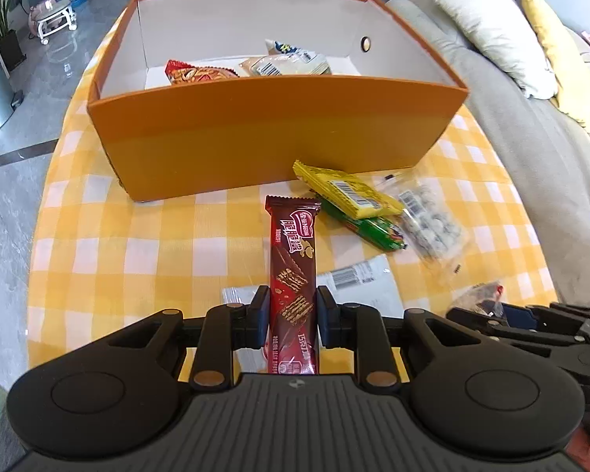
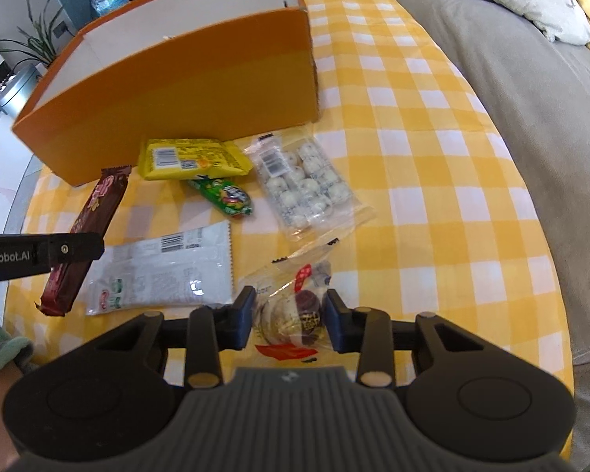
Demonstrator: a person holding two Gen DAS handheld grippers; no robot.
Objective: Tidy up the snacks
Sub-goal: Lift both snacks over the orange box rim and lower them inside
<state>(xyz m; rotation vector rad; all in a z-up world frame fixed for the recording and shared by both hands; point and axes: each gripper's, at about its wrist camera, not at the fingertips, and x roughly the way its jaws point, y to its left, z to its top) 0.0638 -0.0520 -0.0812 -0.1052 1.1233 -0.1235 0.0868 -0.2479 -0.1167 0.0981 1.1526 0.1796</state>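
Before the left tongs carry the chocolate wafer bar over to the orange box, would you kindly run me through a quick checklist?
1. Left tongs closed on the wafer bar: ok, pads press both long edges.
2. Bar clear of the white packet beneath: cannot tell.
3. Orange box open on top, room inside: ok, three packets at the back, floor bare beside them.
4. Path to the box: ok, the yellow packet lies off to the right.
5. Right tongs out of the way: ok, they flank a clear pastry bag apart from the bar; grip cannot tell.

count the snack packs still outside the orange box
6: brown wafer bar in left gripper, clear pastry pack between right gripper's fingers, and yellow, green, white-ball and white packs on the tablecloth.
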